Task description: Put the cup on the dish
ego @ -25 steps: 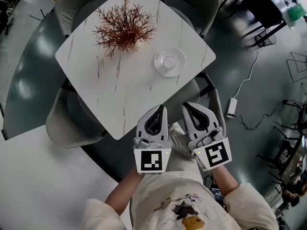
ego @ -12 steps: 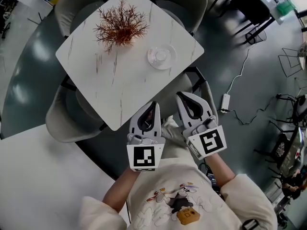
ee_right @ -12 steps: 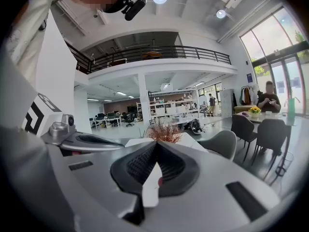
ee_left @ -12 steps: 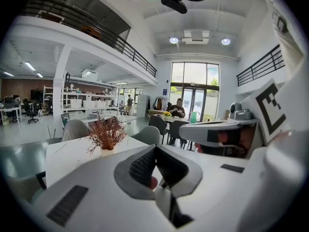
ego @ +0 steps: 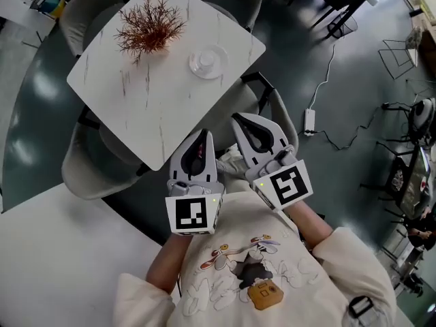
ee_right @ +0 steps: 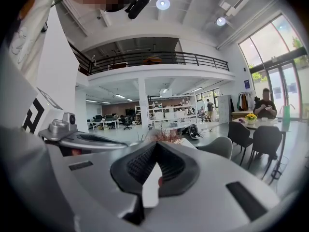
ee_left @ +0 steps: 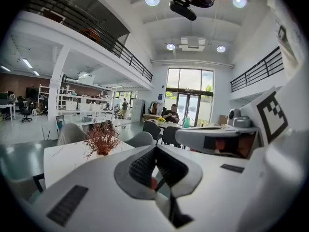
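on the white table (ego: 157,107), the cup (ego: 205,62) sits on the clear dish (ego: 221,54), just beside a dried red plant (ego: 148,26). off the table's near edge, the left gripper (ego: 202,135) and right gripper (ego: 237,118) both have jaws pressed together on nothing, well apart from the cup.

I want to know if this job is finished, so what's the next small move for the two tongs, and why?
Probably none beyond holding both tongs back and stopping. The cup already seems to sit on the clear dish, on the marble table beside the dried plant. The left tongs and right tongs are shut, empty, and off the table near the body.
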Available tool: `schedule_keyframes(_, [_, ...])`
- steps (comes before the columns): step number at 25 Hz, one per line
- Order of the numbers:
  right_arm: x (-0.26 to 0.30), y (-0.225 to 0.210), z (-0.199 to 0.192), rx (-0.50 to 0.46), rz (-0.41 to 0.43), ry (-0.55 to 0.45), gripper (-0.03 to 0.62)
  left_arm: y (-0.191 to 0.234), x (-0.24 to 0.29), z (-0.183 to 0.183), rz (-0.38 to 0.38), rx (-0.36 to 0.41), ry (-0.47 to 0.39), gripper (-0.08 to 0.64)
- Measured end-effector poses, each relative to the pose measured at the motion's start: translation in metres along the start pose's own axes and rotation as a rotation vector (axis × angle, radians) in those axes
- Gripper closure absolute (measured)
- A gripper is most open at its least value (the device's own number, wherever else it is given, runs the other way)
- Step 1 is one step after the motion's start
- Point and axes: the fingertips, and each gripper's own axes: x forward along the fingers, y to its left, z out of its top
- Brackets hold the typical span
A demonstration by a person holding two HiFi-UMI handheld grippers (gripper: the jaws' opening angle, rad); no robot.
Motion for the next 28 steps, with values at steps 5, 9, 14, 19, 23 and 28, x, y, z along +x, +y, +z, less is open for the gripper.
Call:
schedule_keyframes(5, [-0.017, 0.017, 0.011, 0.018, -0.005, -0.023, 0.588, -0.007, -0.022, 0.009, -0.022, 0.010, -0.013, 0.555])
schedule_keyframes(9, [-0.033, 0.027, 0.021, 0.010, -0.017, -0.050, 0.588, -0.012, -0.036, 0.006, -0.034, -0.010, 0.004, 0.555])
schedule_keyframes(14, [-0.052, 0.041, 0.028, 0.010, -0.027, -0.068, 0.588, -0.025, -0.048, 0.015, -0.063, -0.015, -0.038, 0.555])
schedule_keyframes(19, [-0.072, 0.055, 0.025, 0.038, -0.031, -0.062, 0.588, -0.042, -0.061, 0.010, -0.102, 0.023, -0.027, 0.555])
schedule_keyframes(23, [-0.078, 0.071, 0.016, 0.027, -0.011, -0.040, 0.588, -0.043, -0.066, 0.004, -0.108, 0.021, -0.024, 0.555])
schedule_keyframes(28, [-0.081, 0.089, 0.000, 0.032, -0.012, 0.046, 0.588, -0.044, -0.068, -0.002, -0.121, 0.025, -0.012, 0.555])
